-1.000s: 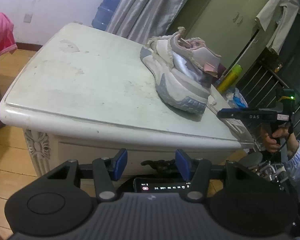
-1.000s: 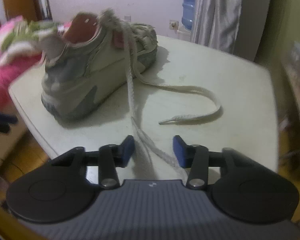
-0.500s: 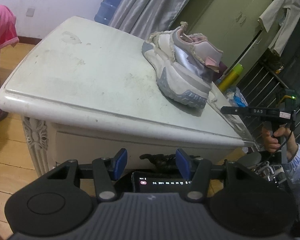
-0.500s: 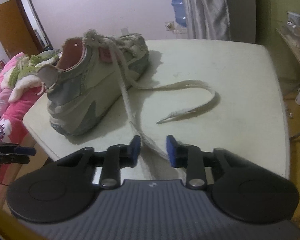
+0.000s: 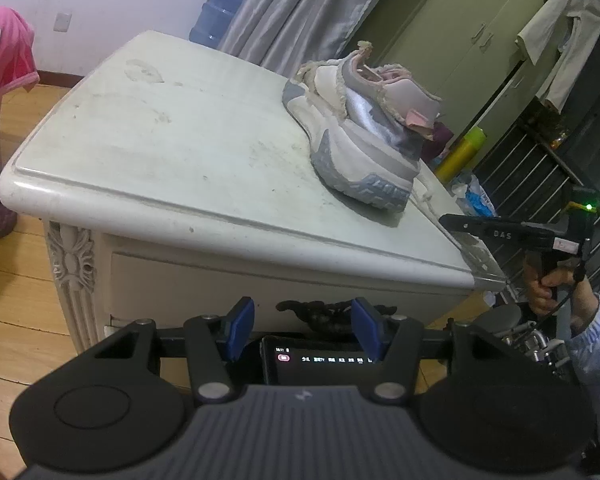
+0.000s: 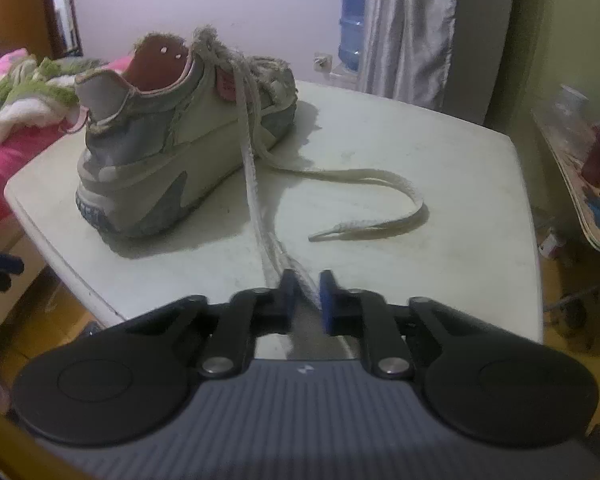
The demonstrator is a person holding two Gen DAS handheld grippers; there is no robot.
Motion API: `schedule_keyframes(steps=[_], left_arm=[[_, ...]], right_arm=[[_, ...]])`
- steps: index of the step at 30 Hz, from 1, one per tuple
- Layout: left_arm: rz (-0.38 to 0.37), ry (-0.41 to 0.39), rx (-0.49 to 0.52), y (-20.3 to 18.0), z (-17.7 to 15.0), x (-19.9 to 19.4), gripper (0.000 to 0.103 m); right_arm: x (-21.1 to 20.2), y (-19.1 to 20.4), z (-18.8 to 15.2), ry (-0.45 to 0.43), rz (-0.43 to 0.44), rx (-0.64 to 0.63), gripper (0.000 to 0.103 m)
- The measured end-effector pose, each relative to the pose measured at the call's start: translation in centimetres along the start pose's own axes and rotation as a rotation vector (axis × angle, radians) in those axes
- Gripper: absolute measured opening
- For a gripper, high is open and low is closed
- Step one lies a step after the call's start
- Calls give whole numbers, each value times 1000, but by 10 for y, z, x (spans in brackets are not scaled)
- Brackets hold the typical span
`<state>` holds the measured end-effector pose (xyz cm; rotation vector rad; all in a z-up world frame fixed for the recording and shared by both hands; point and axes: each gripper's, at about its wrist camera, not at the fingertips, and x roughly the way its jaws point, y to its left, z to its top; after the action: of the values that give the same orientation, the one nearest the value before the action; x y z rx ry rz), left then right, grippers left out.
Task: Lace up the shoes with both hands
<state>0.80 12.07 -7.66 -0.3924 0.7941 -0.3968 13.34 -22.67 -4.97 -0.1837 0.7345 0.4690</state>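
The right gripper (image 6: 303,294) has its jaws clamped on the lace (image 6: 252,168), which runs straight ahead up to the shoe (image 6: 172,148) on the bench (image 6: 440,160), while the left gripper (image 5: 302,330), jaws apart and empty, waits farther away.

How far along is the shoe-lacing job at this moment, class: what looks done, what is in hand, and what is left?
Done: the lower eyelets of the worn grey-and-white sneaker look threaded.
In hand: the right hand-held gripper is shut on one flat white lace strand.
Left: the other lace end lies loose on the white table, nothing is tied, and the left hand-held gripper is open and empty.
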Motion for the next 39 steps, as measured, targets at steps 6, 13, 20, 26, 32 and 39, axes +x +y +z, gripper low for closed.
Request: schedule_keyframes(steps=[6, 13, 20, 26, 32, 39], left_arm=[[8, -23, 2, 0, 0, -10, 55], [6, -127, 101, -19, 32, -17, 55], [7, -334, 238, -56, 108, 11, 60], [47, -341, 288, -71, 138, 57, 54], [64, -350, 321, -77, 141, 61, 47], [-29, -308, 82, -25, 153, 63, 0]], right_arm=[[-4, 7, -7, -36, -77, 13, 1], [-33, 9, 1, -162, -103, 57, 1], [-68, 18, 27, -329, -2, 156, 1], [-77, 32, 47, -423, 17, 169, 1], [-76, 33, 57, -442, -3, 175, 1], [-62, 43, 70, -412, 47, 163, 1]])
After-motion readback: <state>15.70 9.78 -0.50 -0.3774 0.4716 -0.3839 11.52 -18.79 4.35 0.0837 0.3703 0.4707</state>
